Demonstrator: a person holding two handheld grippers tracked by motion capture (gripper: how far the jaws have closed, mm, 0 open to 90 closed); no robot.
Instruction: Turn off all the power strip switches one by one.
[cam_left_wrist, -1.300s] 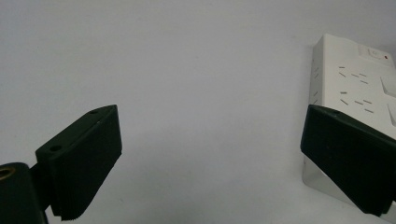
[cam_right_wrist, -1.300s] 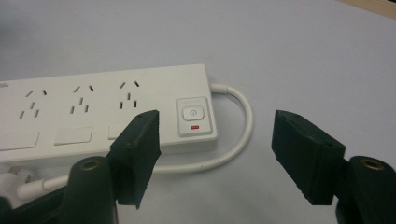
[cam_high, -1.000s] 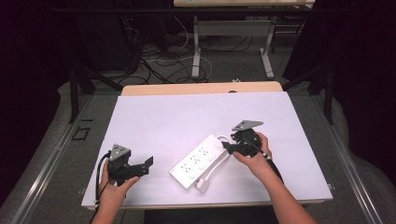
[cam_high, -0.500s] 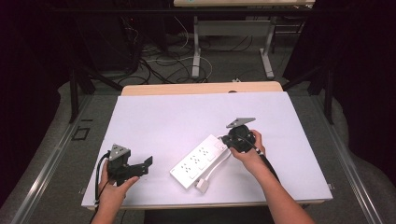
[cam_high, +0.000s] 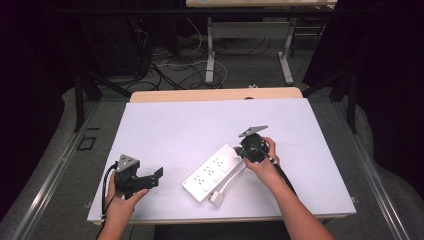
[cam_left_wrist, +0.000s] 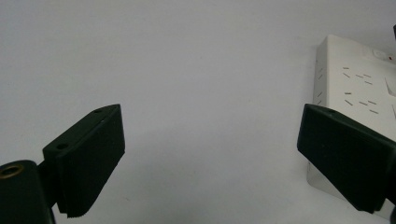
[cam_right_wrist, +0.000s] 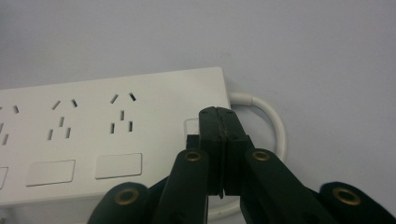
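- Right gripper (cam_right_wrist: 219, 116) has just closed empty, jaws pressed together, tip at the strip's (cam_high: 212, 172) switch end; likely pressing the switch.
- Left gripper (cam_high: 150, 177) hangs spread, idle.

R gripper (cam_right_wrist: 223, 122) jaws have just closed, pads together w/ nothing between, tips over white power strip (cam_right_wrist: 93, 135) end, near its cable (cam_right_wrist: 275, 121).

We can't read any text, brand, no. or sign anywhere. The white power strip (cam_right_wrist: 107, 140) shows blank socket faces and blank switch plates, no lettering we can make out; the table (cam_high: 200, 125) is plain too.
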